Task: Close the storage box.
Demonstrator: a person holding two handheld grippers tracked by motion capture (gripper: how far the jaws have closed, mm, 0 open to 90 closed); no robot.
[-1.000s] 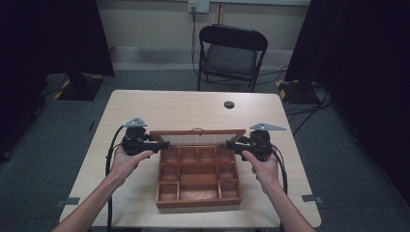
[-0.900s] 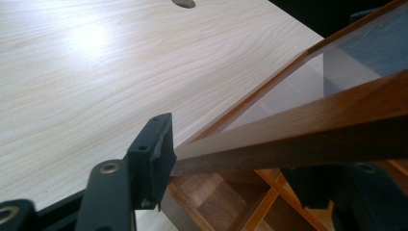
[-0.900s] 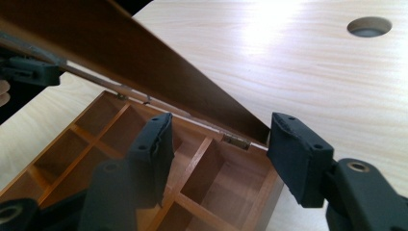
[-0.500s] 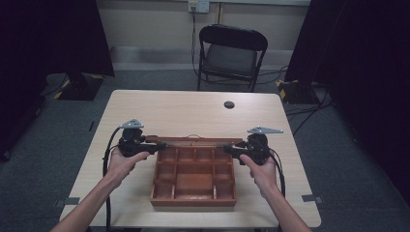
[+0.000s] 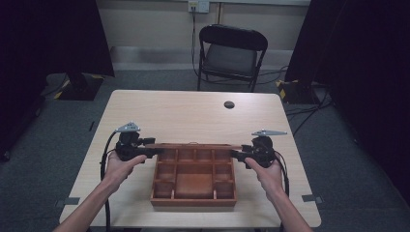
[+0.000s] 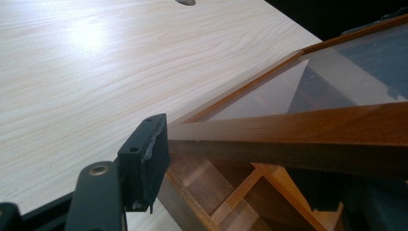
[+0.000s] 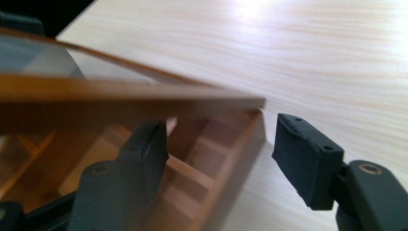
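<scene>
Wooden and divided into small compartments, the organiser box (image 5: pixel 194 176) sits on the worktop (image 5: pixel 193 113) near the person's edge, between the two hands. Its glass-paned lid (image 5: pixel 193 145) is hinged along the far side and looks half lifted, its front rail well clear of the tray; whether it is being raised or brought down I could not say from here. By my reading the job stands about midway, with the lid needing to be carried either right over or down flat.

Left gripper (image 5: pixel 151 152) comes in at the lid's left end. In the left gripper view one of its fingers (image 6: pixel 144 156) presses against the corner of the lid frame (image 6: pixel 288 127); the other is hidden, so I cannot tell the gap.

Right gripper (image 5: pixel 237 155) sits at the right end. In the right gripper view its fingers (image 7: pixel 308 161) stand wide apart, one under the raised frame and one outside it, gripping nothing.
</scene>
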